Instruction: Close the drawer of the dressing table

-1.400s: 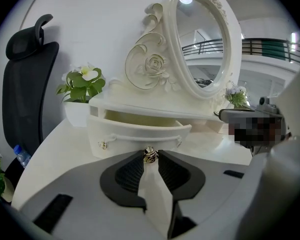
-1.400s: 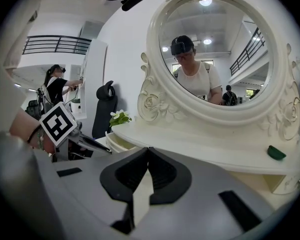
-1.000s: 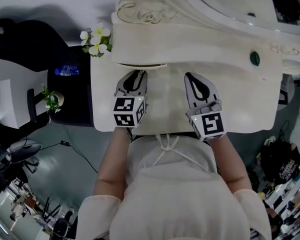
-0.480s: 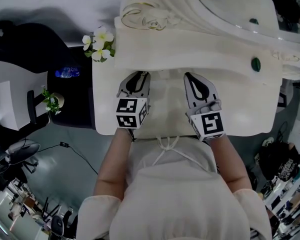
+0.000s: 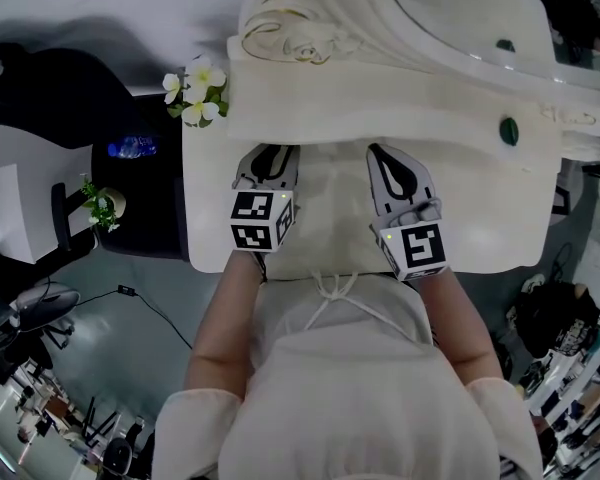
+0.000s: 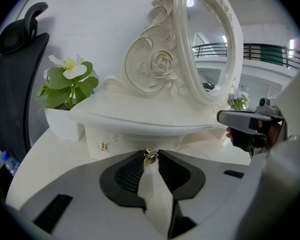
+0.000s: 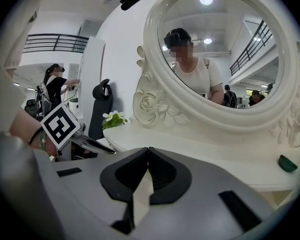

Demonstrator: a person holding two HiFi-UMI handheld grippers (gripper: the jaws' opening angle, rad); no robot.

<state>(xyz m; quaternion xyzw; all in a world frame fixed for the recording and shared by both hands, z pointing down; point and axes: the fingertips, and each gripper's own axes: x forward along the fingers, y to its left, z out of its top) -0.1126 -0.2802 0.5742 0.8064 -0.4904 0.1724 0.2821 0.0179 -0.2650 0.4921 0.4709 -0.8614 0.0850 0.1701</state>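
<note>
Dressing table point(image 5: 460, 208): white, carved, with an oval mirror point(image 6: 210, 44) set above a raised shelf point(image 5: 400, 93). Carved rose point(image 6: 157, 64) beside the mirror frame.

Drawer point(image 6: 135, 141): lay under the shelf's overhang, front turned toward both grippers. Carried a small gold knob point(image 6: 150, 155) at its middle. From the head view, sat tucked beneath the shelf edge. Could not be judged fully home or slightly proud.

Left gripper point(image 5: 274, 151): pointed at the drawer front, low over the table top. Jaws drawn narrow, tips closed on the gold knob.

Right gripper point(image 7: 148, 151): held just beside the left one, also over the table top, aimed at the mirror. Jaws pressed together, nothing between them.

Second gold fitting point(image 6: 102, 145): further left on the white face below the shelf.

Potted white flowers point(image 6: 70, 81): stood at the shelf's left end, in a white planter.

Small green object point(image 5: 509, 130): rested on the shelf toward its right end.

Black chair point(image 6: 15, 84): stood left of the table, against the wall.

Reflection in the mirror: showed a person in a pale top.
</note>
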